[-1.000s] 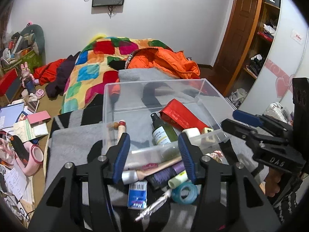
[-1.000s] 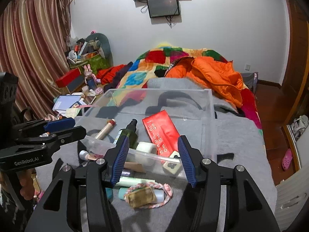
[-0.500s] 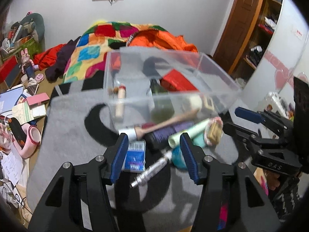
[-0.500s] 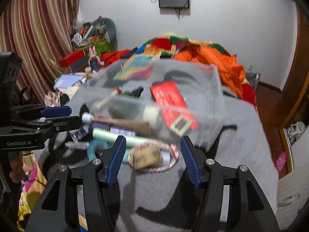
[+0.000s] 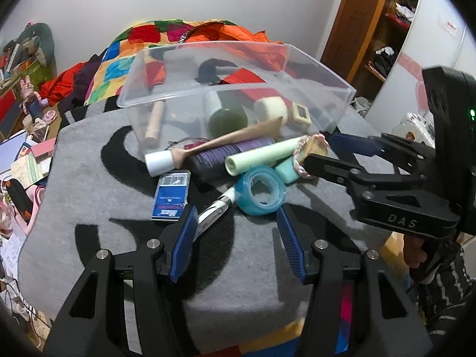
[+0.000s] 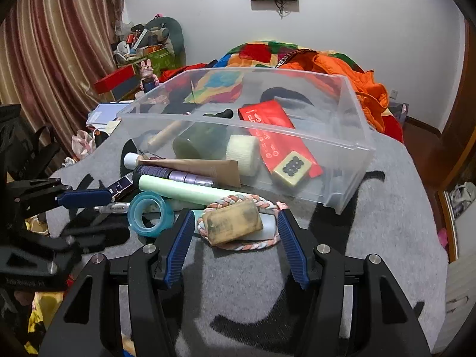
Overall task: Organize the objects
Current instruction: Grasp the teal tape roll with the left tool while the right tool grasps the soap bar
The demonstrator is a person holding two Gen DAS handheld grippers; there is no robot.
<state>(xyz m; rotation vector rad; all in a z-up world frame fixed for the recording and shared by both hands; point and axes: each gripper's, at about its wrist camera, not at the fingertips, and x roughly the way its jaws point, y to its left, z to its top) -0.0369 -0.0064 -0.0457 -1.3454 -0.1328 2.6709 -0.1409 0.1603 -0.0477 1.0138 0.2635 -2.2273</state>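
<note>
Both tools stood open and empty over a grey blanket (image 6: 386, 223). The right tool (image 6: 233, 247) flanked a soap bar (image 6: 233, 223) ringed by a braid (image 6: 238, 200); the left tool (image 5: 236, 241) sat just short of a tape roll (image 5: 260, 190), before the bin (image 5: 238, 68).

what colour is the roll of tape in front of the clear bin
The roll of tape is translucent teal blue, clearest in the left wrist view.

clear glossy plastic, matt cloth, shiny tape

the bin (image 6: 354, 136) is smooth see-through plastic; the grey blanket (image 6: 386, 238) under it looks like soft matt cloth. the blue tape roll (image 5: 261, 191) is glossy and translucent, the braided band (image 6: 253, 200) woven cord, the red pouch (image 6: 267, 122) slick.
</note>
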